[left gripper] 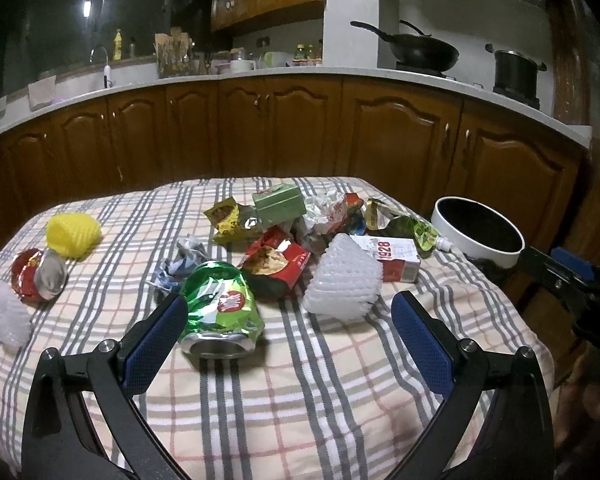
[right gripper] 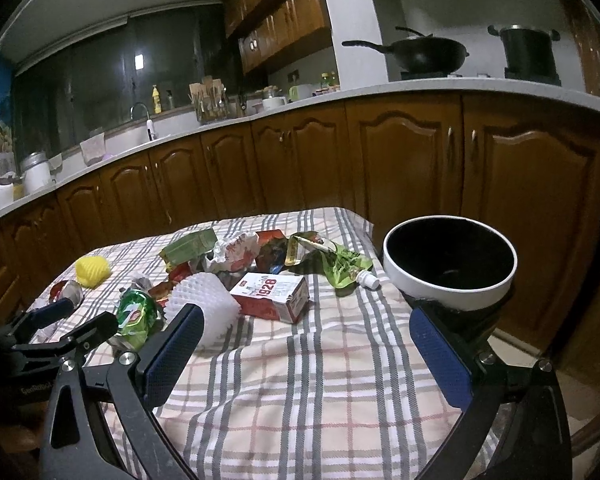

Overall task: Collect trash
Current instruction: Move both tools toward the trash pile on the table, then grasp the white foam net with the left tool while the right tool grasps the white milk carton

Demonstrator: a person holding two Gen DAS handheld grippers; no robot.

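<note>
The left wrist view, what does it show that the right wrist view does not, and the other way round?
Only the left wrist view shows the white foam net at the table's left edge and the crushed can's open end beside the open left gripper.

Only the right wrist view looks down into the dark inside of the white bin and shows the open right gripper head-on.

Both show the green can, the red 1928 carton, the yellow foam net and the plaid tablecloth.
</note>
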